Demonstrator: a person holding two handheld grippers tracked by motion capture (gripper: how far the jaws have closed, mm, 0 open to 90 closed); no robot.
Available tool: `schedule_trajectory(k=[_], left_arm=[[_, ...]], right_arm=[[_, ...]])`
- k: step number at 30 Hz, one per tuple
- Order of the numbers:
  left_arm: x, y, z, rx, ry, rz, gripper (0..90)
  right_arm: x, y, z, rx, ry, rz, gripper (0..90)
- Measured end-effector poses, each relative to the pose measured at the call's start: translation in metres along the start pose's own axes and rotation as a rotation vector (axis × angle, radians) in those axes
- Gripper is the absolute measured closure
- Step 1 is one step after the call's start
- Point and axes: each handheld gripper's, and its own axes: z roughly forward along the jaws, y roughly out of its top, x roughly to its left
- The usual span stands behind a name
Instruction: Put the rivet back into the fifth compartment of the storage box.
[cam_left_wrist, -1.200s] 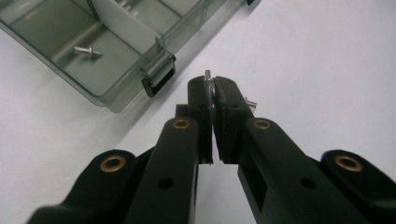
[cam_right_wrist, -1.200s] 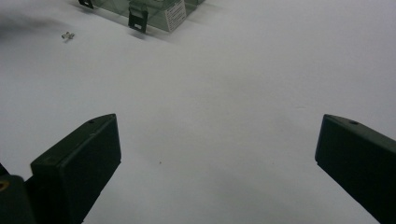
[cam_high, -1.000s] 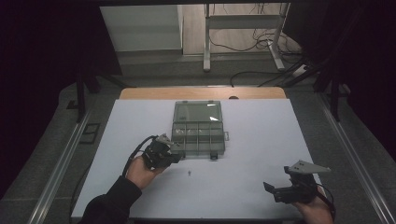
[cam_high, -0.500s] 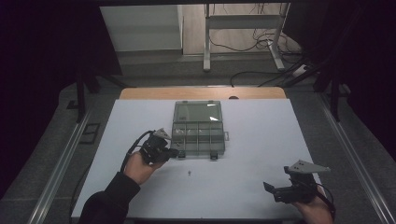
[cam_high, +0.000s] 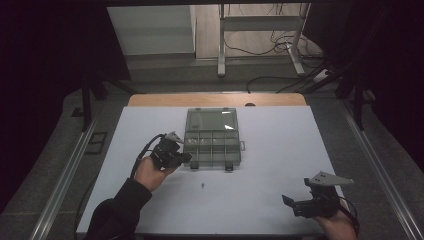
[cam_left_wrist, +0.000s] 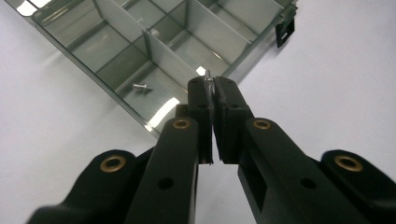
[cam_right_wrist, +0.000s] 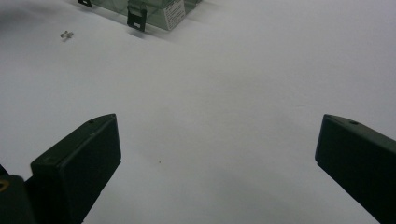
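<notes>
Left tongs (cam_left_wrist: 212, 88), pinching a screw (cam_left_wrist: 208, 77), have drifted to the box's (cam_high: 212, 142) left compartment; right tongs (cam_right_wrist: 217, 154) spread, idle.

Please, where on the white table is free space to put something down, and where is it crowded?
Free: the wide patch between the organizer box and the right hand-held gripper, and both far corners. Crowded: the box's near-left corner, with the left hand-held gripper and a loose screw.
</notes>
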Motion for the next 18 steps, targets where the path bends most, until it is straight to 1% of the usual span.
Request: schedule_trajectory(k=[12,18], left_arm=[[0.011,0.005,0.007,-0.001,0.025,-0.016,87.1],[0.015,0.008,0.011,0.001,0.035,-0.017,87.1]], right_arm=[[0.000,0.000,0.000,0.003,0.002,0.002,0.0],[0.000,0.000,0.000,0.002,0.004,0.004,0.0]])
